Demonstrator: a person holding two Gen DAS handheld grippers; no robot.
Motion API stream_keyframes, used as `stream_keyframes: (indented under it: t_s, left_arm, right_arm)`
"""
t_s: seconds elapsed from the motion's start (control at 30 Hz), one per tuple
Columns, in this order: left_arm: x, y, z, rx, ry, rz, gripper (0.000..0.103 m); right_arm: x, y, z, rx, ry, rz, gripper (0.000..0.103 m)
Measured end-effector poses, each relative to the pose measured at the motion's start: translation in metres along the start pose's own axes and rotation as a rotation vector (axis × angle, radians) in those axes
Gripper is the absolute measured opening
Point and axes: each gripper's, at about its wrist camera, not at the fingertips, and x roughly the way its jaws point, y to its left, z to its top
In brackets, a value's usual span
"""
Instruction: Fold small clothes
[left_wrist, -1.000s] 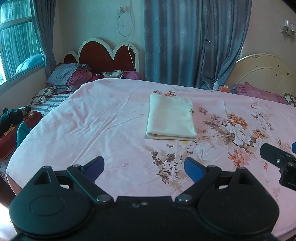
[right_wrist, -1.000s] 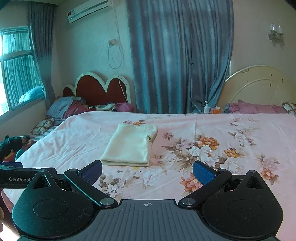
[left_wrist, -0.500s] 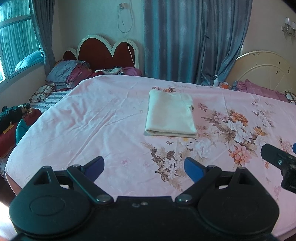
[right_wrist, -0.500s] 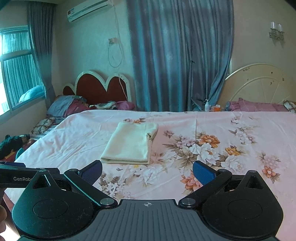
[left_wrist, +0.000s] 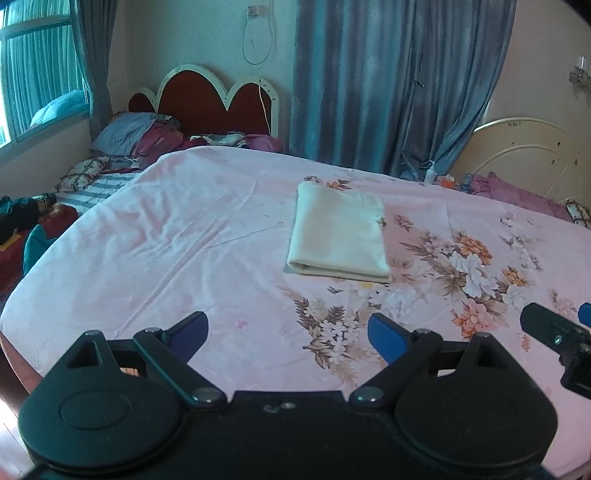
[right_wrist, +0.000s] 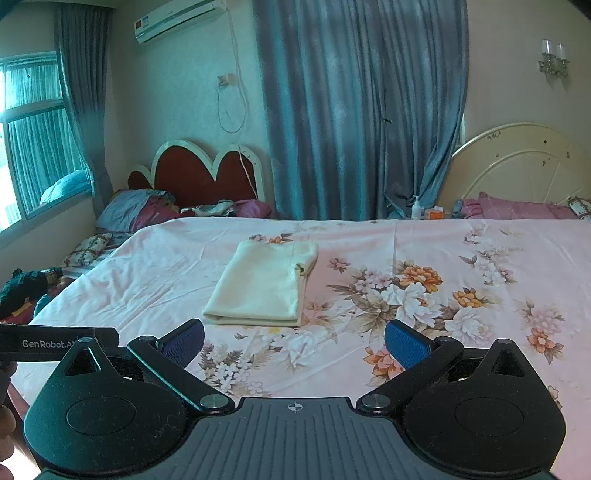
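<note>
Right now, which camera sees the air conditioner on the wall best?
The right wrist view. The air conditioner shows there, mounted high on the wall, left of the blue curtain. The left wrist view cuts off below it and shows none of it.

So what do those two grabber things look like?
Both are black. The left gripper has two blue pads on thin black bars with silver pivot screws, bolted to round-ended black plates. The right gripper looks the same, with dimpled blue pads and a ribbed grey base bearing a small crosshair mark. White "GenRobot" lettering runs along the left gripper's side.
</note>
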Motion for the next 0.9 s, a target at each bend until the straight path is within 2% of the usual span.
stream_keyframes:
  t_s: [0.7, 0.9]
  left_arm:
    - [0.018, -0.008, 0.003, 0.025, 0.031, -0.017, 0.093]
    - [0.031, -0.007, 0.010, 0.027, -0.027, -0.079, 0.093]
  right_arm:
    - [0.015, -0.007, 0.000, 0.015, 0.025, 0.001, 0.102]
    - [0.033, -0.014, 0.000, 0.026, 0.050, -0.013, 0.102]
